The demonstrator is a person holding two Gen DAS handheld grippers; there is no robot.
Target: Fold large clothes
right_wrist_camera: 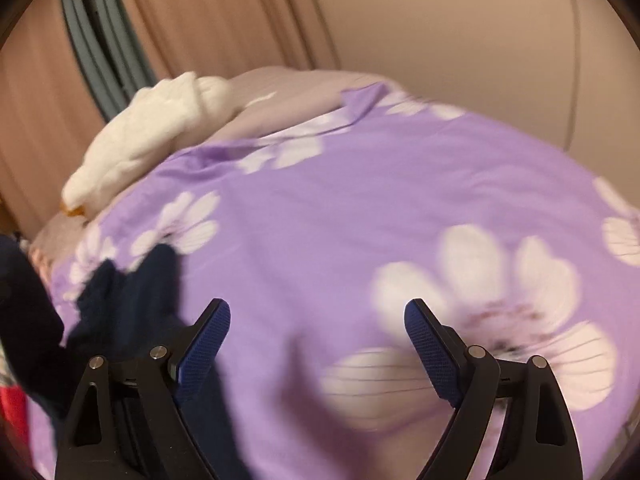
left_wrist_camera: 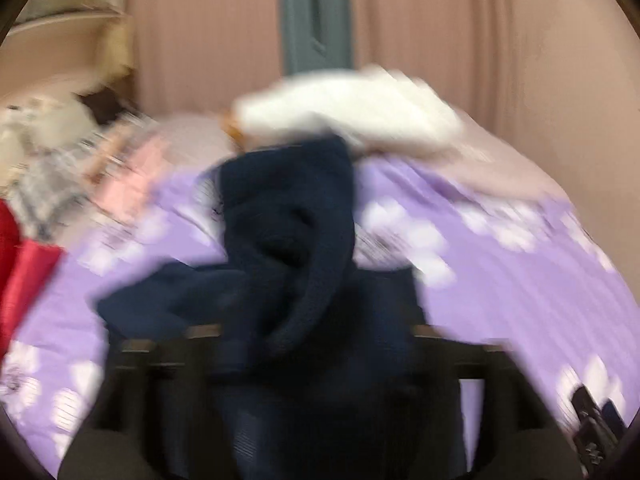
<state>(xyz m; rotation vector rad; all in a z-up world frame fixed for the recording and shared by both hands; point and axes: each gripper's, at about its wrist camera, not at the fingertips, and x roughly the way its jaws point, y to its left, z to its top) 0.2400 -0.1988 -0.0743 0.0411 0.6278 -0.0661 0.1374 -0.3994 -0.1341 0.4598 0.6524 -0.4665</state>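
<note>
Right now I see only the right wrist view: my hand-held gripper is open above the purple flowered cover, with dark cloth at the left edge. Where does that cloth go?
Observer: The navy garment hangs bunched right across the left hand-held gripper.
Operator: Is it gripped?
Observer: Cannot tell; the picture is blurred and the cloth covers its front end.
Operator: Anything else left of it?
Observer: A heap of pale clothes lies on the cover there.
</note>
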